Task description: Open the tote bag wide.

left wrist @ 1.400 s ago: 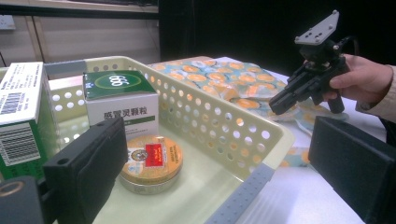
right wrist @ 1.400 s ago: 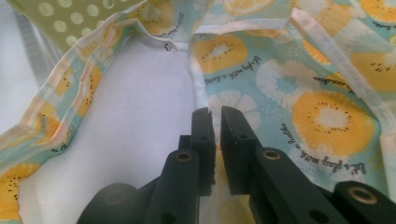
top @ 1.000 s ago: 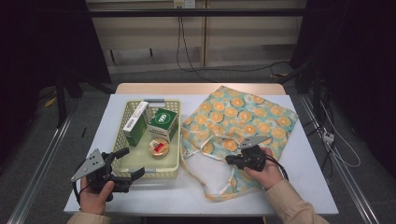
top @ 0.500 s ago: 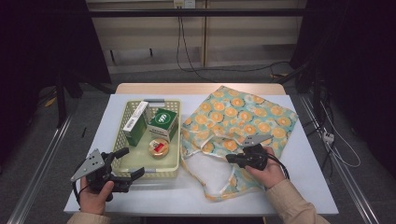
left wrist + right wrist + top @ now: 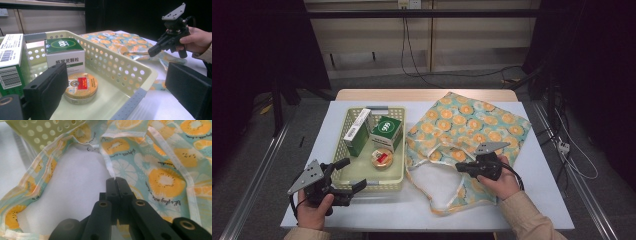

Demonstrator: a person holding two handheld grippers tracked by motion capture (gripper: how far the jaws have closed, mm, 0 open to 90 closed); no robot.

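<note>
1. Thin printed cloth: bag (image 5: 472,125) lies flat on surface, right of basket (image 5: 398,177); white-trimmed mouth edge pinched in right gripper (image 5: 116,180), jaws together on it.
2. Step, prob.: opening bag. Next: lift edge w/o slipping.
3. Left gripper (image 5: 348,175) at basket's near rim, jaws apart, empty.

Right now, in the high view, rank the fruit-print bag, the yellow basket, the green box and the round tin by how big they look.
1. fruit-print bag, spread widest.
2. yellow basket.
3. green box.
4. round tin, slightly smaller than the box; both sit inside the basket at similar distance, so this order looks fair.
</note>
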